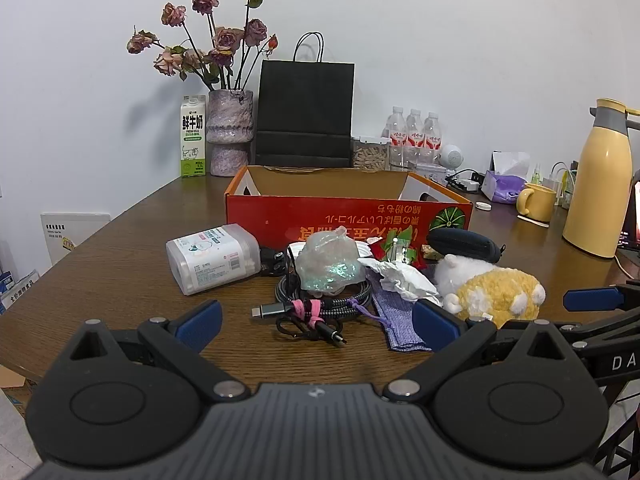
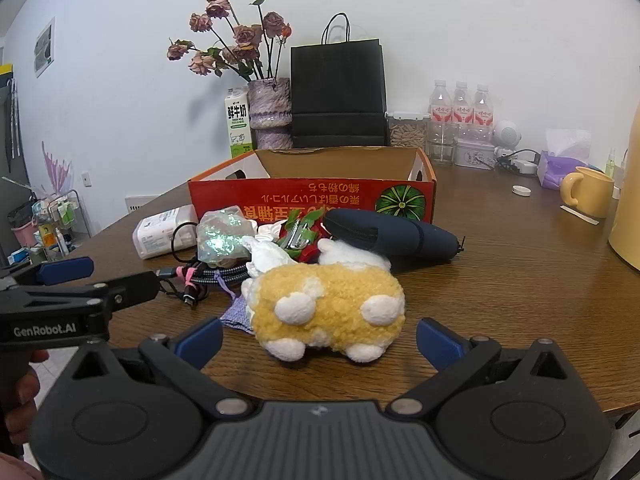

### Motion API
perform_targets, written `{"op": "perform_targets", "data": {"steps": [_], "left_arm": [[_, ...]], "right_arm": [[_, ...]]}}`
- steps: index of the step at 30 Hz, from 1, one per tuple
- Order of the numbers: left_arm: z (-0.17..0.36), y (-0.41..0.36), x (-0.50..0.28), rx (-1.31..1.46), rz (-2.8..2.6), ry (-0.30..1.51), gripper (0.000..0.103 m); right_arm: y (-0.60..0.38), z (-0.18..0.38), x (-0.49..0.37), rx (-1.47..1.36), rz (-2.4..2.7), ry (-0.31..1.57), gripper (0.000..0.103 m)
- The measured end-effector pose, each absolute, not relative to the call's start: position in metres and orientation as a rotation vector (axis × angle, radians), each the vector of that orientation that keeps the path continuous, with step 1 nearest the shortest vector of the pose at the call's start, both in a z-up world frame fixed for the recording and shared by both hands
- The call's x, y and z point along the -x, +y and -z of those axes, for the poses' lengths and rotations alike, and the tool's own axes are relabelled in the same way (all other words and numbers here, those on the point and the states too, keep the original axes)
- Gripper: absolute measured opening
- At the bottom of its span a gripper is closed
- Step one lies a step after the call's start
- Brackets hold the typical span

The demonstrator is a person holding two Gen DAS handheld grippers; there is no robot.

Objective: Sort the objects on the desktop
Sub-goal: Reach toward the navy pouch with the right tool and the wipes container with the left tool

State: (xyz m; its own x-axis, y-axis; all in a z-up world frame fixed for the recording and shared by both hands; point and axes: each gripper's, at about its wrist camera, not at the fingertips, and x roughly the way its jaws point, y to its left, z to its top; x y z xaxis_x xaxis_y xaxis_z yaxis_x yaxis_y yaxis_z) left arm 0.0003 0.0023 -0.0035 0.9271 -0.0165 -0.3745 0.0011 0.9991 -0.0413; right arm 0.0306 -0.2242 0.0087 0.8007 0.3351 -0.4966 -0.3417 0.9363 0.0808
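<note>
Two hand-held grippers hover side by side, both tilted slightly downward. The left gripper [image 1: 318, 320] has its blue-padded jaws spread wide, nothing between them. The right gripper [image 2: 320, 340] is likewise fully spread and gripping nothing. A hand [image 2: 18, 400] shows at the left gripper's handle.

Home desk corner: wooden tabletop [image 1: 120, 256] against white wall; behind the red box [image 1: 344, 216], dried roses [image 1: 216, 40], milk carton [image 1: 193, 136], water bottles [image 1: 414, 128].
</note>
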Motion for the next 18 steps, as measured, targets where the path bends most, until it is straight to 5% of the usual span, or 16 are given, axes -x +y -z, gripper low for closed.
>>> {"op": "perform_targets", "data": {"steps": [18], "left_arm": [[0.0034, 0.002, -0.0004, 0.04, 0.008, 0.385, 0.103]], "right_arm": [[-0.2235, -0.009, -0.0271, 0.017, -0.362, 0.527, 0.103]]}}
